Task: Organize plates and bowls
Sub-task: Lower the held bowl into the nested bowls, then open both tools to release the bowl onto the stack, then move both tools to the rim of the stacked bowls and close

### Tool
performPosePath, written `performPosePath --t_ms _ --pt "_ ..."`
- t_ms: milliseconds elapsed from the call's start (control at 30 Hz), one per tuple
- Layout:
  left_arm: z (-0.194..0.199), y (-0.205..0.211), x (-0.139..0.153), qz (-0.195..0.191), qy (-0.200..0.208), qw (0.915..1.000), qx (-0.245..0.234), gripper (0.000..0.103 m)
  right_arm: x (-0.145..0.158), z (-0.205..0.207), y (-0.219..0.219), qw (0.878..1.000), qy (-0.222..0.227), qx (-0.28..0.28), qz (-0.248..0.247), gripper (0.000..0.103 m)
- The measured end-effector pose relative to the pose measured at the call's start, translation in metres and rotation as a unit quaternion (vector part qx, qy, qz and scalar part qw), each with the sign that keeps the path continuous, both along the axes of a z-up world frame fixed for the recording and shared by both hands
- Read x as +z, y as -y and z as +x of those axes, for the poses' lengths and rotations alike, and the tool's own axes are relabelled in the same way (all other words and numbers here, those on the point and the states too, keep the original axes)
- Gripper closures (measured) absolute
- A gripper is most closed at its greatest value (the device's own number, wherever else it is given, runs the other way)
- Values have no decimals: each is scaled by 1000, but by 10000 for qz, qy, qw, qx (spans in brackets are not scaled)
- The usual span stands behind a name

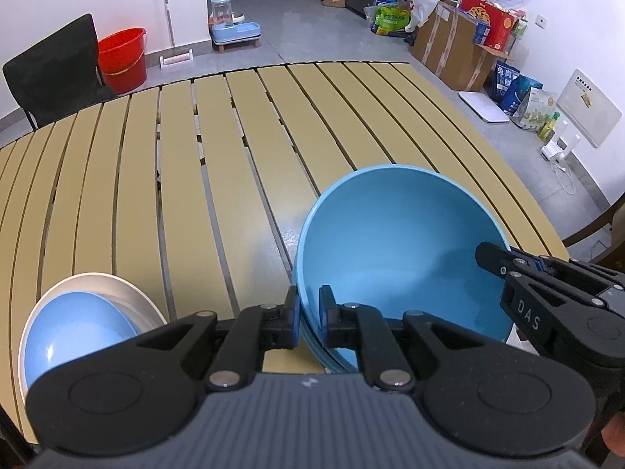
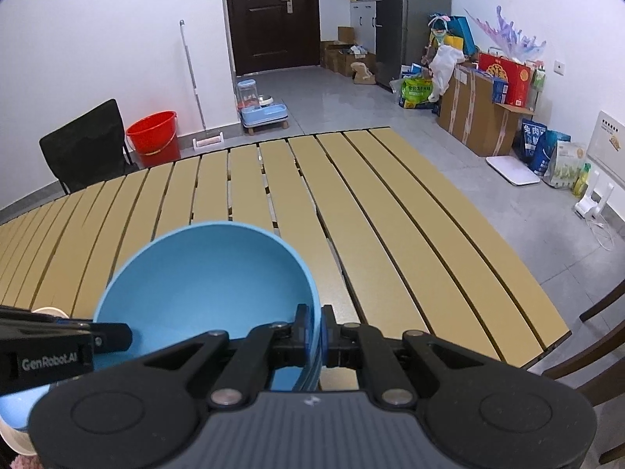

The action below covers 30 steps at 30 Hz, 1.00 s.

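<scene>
Both hand-held grippers clamp blue bowl (image 1: 390, 242) rim; left (image 1: 309, 312) reads "GenRobot.AI", right (image 2: 315, 324) "DAS".

On the slatted table (image 1: 195, 195) I count one big blue bowl (image 1: 390, 242), one small blue plate (image 1: 70, 332) and one white plate (image 1: 133, 293) under it. Two grippers, left (image 1: 309, 314) and right (image 2: 315, 326). Round the room: one red bucket (image 2: 153, 136), one black chair (image 2: 84, 144), one pet feeder (image 2: 259, 107)

Smooth matt blue bowl (image 1: 394, 242), slatted table (image 1: 156, 179)
</scene>
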<state>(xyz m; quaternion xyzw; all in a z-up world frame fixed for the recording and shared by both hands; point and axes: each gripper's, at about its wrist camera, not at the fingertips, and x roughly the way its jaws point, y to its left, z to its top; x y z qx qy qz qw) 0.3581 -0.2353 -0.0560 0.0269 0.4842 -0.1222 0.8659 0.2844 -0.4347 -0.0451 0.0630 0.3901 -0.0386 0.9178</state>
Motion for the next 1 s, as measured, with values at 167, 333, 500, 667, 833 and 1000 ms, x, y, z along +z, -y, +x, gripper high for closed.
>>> performPosePath --t_ms 167,333,500,667,833,1000 --pt "0 2 0 1 80 10000 -32 93 -1 0 3 10000 55 13 42 97" --pt "0 -1 -2 0 39 10000 -83 92 -2 0 6 9998 82 -1 156 93" --pt "-8 -6 8 -128 309 9994 -132 36 -2 -9 13 9984 210 -39 529 76" --pt "-16 -16 20 -279 757 9966 -145 5 8 -30 20 9946 608 -7 836 41" --pt "-20 -27 25 -437 946 9945 -89 0 14 -46 28 9905 883 -175 1038 15" --pt "-27 -32 34 -505 1021 9934 -102 0 16 -53 32 9898 878 -262 1089 3"
